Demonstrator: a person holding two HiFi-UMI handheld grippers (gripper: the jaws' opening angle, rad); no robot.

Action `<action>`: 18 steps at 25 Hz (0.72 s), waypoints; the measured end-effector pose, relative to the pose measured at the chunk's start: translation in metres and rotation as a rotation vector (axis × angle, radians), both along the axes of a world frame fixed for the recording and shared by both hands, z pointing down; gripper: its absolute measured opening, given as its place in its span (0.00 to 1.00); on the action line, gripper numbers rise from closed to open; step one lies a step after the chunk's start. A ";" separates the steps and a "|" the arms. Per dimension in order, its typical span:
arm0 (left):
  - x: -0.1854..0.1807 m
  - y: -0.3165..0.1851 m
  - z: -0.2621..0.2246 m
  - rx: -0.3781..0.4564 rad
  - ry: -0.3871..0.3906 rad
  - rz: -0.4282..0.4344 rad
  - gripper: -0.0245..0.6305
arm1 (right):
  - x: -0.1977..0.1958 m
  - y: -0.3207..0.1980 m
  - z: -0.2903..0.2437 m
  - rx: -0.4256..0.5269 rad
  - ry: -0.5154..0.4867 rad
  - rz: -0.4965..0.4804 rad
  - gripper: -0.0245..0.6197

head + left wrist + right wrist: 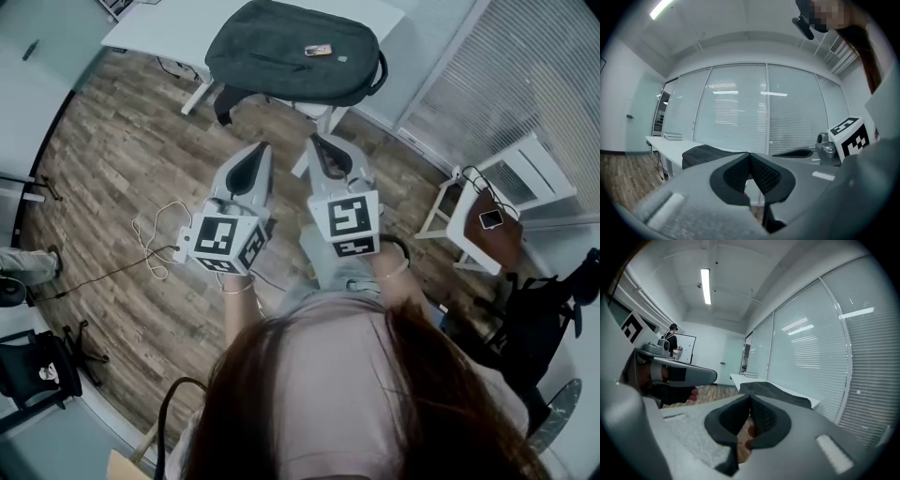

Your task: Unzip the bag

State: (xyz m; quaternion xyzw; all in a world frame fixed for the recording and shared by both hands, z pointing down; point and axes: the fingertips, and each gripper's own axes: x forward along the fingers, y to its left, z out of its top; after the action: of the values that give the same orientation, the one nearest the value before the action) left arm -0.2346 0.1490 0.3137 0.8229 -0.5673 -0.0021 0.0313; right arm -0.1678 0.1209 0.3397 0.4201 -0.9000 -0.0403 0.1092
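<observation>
Left hand-held gripper [264,148], right hand-held gripper [315,141], jaws together, bag [292,52] apparently zipped, detail indistinct

Held side by side in front of the person's body, the left tongs [260,152] and the right tongs [316,142] point forward, roughly level. Both sets of jaws are pressed together with nothing between them. The left forearm [240,309] and right forearm [401,286] extend forward, near each other.

The right gripper [749,398], jaws together and empty, faces the dark bag [778,392] on a white table [736,377].
</observation>
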 end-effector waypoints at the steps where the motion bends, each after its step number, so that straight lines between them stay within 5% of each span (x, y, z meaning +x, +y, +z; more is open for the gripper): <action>1: -0.003 -0.005 0.002 -0.001 0.001 -0.002 0.05 | -0.002 -0.004 0.004 -0.006 0.004 0.001 0.05; 18: -0.028 -0.093 0.033 -0.055 -0.016 0.024 0.05 | -0.035 -0.083 0.056 -0.114 0.044 0.031 0.09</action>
State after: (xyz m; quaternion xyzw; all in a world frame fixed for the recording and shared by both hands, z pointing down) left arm -0.2622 0.0561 0.3468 0.8285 -0.5575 0.0202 0.0492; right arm -0.2028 0.0375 0.3958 0.4261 -0.8916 0.0037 0.1532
